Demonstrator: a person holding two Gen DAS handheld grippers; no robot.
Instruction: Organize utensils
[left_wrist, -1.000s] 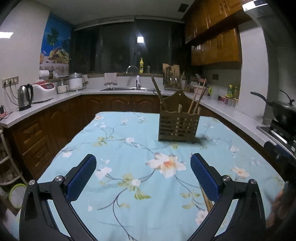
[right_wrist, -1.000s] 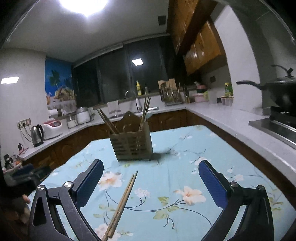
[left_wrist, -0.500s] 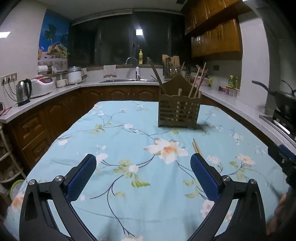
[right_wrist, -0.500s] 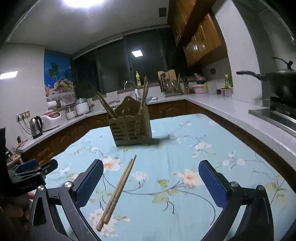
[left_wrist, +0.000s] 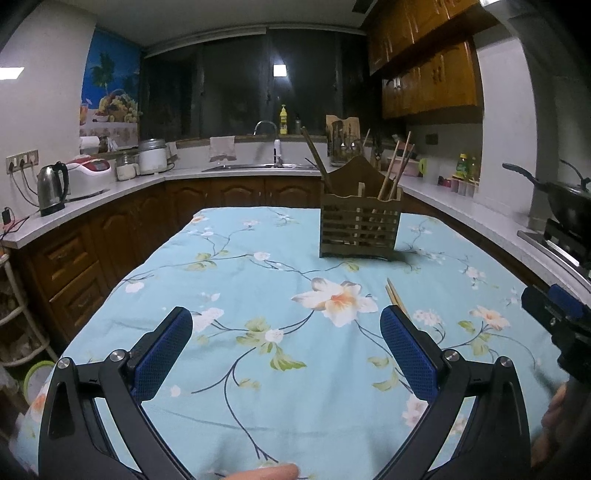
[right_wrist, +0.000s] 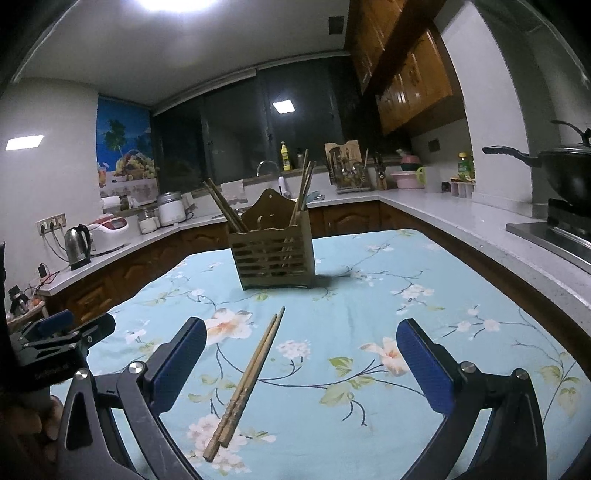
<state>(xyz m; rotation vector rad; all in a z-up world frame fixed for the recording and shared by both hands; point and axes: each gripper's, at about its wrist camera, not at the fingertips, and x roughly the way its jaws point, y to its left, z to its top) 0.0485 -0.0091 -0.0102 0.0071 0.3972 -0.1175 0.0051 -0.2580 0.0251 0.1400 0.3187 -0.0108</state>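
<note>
1. The right tongs (right_wrist: 301, 350) are spread wide and hold nothing. They hang low over the bench (right_wrist: 461, 295), which has a blue flowery cloth on it
2. The left tongs (left_wrist: 286, 341) are spread wide too, and empty. A bit of a hand shows at the bottom of the left view
3. A pair of wooden chopsticks (right_wrist: 247, 380) lies flat on the cloth, side by side and touching, between the right tongs' blue pads (right_wrist: 181, 362) but closer to the left one. The thick ends point at the camera
4. I think the job now is to pick up this pair. It would be good to slide the right tongs a little to the left so the sticks sit in the middle, go down, and pinch both together near the thick ends
5. Farther back stands the wooden chopstick holder (right_wrist: 273, 254) with more sticks poking up. The pair should go in there, thin ends down
</note>
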